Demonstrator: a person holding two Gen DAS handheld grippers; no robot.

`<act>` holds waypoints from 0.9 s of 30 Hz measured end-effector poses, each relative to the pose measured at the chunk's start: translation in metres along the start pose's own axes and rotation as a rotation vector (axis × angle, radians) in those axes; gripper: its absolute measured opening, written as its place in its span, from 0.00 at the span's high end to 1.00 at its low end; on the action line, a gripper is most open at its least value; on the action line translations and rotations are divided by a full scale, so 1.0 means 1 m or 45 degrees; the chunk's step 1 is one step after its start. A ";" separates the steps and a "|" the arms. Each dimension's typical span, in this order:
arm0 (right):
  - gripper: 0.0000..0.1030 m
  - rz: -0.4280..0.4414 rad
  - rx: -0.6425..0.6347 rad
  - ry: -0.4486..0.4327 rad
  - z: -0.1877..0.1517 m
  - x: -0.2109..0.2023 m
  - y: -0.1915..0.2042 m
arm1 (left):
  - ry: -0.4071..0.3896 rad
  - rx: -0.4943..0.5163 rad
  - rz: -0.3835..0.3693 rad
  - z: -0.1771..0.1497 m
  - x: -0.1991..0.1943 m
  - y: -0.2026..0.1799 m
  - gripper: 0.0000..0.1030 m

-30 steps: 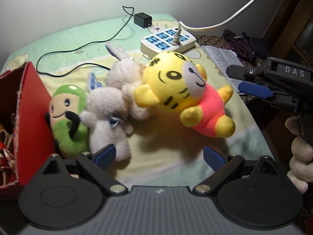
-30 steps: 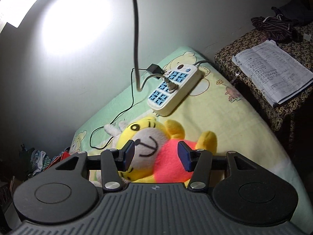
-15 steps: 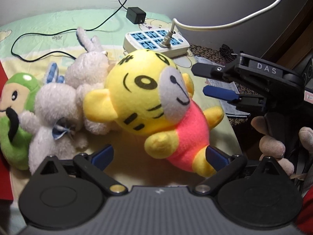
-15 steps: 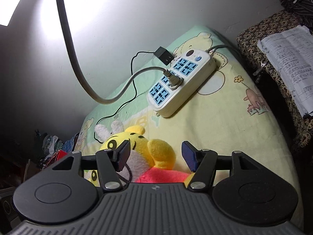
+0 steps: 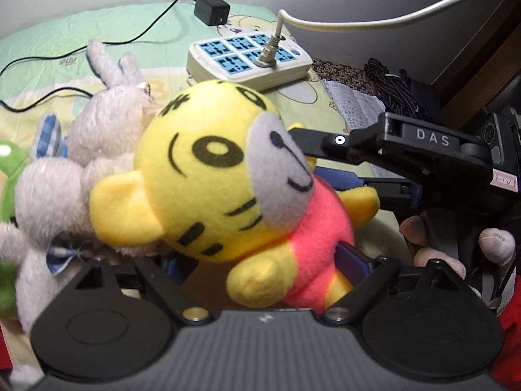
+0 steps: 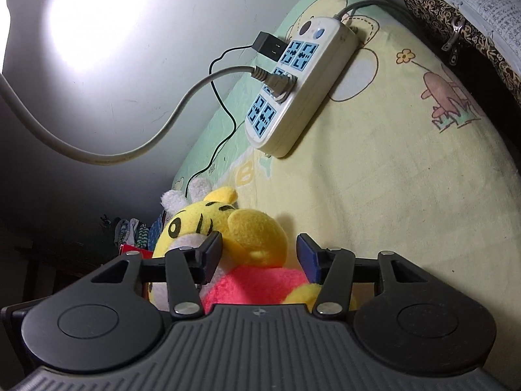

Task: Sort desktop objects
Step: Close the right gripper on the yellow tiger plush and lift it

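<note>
A yellow tiger plush (image 5: 211, 189) in a pink shirt lies on the cartoon-print sheet (image 6: 390, 179) and fills the left wrist view. My left gripper (image 5: 263, 264) is open, its blue pads on either side of the tiger's lower body. My right gripper (image 6: 259, 254) is open too, with a yellow limb of the tiger (image 6: 254, 234) between its fingers. In the left wrist view the right gripper (image 5: 312, 159) comes in from the right at the tiger's muzzle. A white rabbit plush (image 5: 104, 123), a second white plush (image 5: 45, 195) and a green plush (image 5: 8, 176) lie left of the tiger.
A white power strip (image 5: 247, 62) with a grey plug lies behind the toys, a black adapter (image 5: 211, 9) and thin cables near it. Papers (image 5: 355, 104) rest on a patterned stand to the right. A hand (image 5: 433, 251) holds the right gripper. A red box edge (image 6: 130, 249) shows at left.
Both grippers have moved in on the tiger. The left one came forward until its pads flank the tiger's body; the right one dropped lower and closer over the tiger's limb.
</note>
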State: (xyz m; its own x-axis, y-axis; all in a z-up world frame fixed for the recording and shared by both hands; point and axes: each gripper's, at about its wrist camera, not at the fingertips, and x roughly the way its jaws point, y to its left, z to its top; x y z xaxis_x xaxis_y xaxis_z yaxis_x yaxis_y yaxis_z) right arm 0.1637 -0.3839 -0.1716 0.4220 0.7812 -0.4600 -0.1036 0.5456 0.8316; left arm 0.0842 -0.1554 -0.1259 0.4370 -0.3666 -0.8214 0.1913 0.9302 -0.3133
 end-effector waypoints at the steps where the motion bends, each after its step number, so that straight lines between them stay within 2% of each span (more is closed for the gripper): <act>1: 0.55 0.005 0.006 0.003 -0.001 -0.001 -0.001 | -0.003 0.012 0.005 0.001 0.000 -0.002 0.13; 5: 0.62 0.035 0.057 0.000 -0.006 -0.009 -0.004 | -0.006 0.057 0.007 0.002 -0.001 -0.005 0.17; 9: 0.62 0.053 0.089 -0.002 -0.013 -0.021 0.001 | -0.002 0.103 -0.008 0.001 -0.006 -0.009 0.21; 14: 0.63 0.069 0.119 0.052 -0.034 -0.036 0.008 | -0.052 0.158 0.000 -0.006 -0.030 -0.012 0.21; 18: 0.63 0.095 0.167 0.074 -0.065 -0.045 0.012 | -0.011 0.134 -0.056 -0.011 -0.042 0.003 0.27; 27: 0.63 0.189 0.247 0.098 -0.106 -0.050 0.035 | 0.030 0.127 -0.100 -0.040 -0.078 0.018 0.26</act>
State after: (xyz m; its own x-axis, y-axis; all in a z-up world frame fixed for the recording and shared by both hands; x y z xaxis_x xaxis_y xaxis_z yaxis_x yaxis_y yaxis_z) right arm 0.0432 -0.3719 -0.1529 0.3444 0.8733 -0.3447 0.0188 0.3607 0.9325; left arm 0.0187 -0.1090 -0.0866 0.3967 -0.4368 -0.8074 0.3109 0.8915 -0.3295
